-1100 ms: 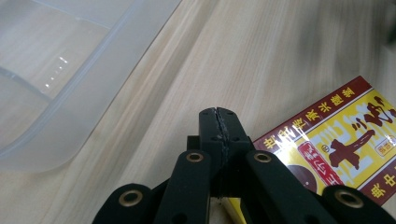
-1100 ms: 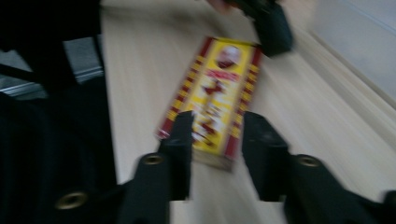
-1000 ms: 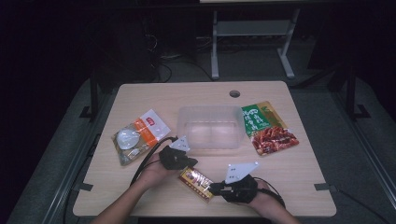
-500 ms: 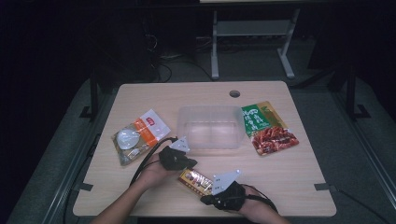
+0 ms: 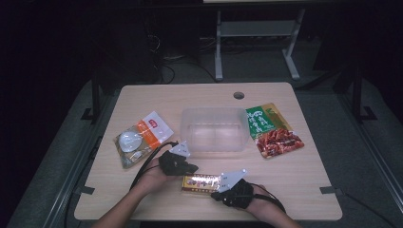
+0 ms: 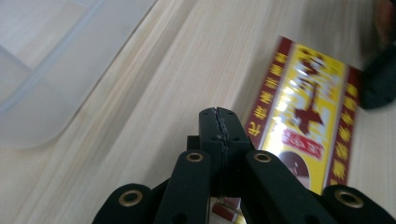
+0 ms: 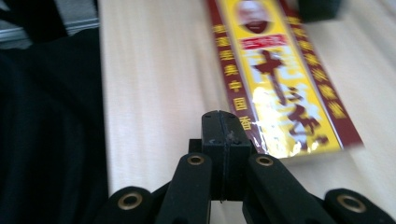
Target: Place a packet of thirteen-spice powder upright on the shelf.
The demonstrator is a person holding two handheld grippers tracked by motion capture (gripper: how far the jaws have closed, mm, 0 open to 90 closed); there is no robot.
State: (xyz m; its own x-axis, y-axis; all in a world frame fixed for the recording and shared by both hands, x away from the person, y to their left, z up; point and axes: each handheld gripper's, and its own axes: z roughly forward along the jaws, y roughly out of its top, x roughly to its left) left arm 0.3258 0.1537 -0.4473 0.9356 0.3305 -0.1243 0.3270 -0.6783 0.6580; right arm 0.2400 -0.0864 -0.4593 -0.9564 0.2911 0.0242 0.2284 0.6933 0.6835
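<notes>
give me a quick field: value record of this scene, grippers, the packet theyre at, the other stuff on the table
left gripper: jaws shut, tips at one end of the yellow packet, a pinch cannot be told
right gripper: jaws shut, tips at the opposite end, a pinch cannot be told
yellow packet: flat on the table near the person's edge, dark red borders
clear container: mid table, open top, nothing seen inside
white and orange packet: left of the container
green and red packet: right of the container
table: light wood, round hole near the far edge
</notes>
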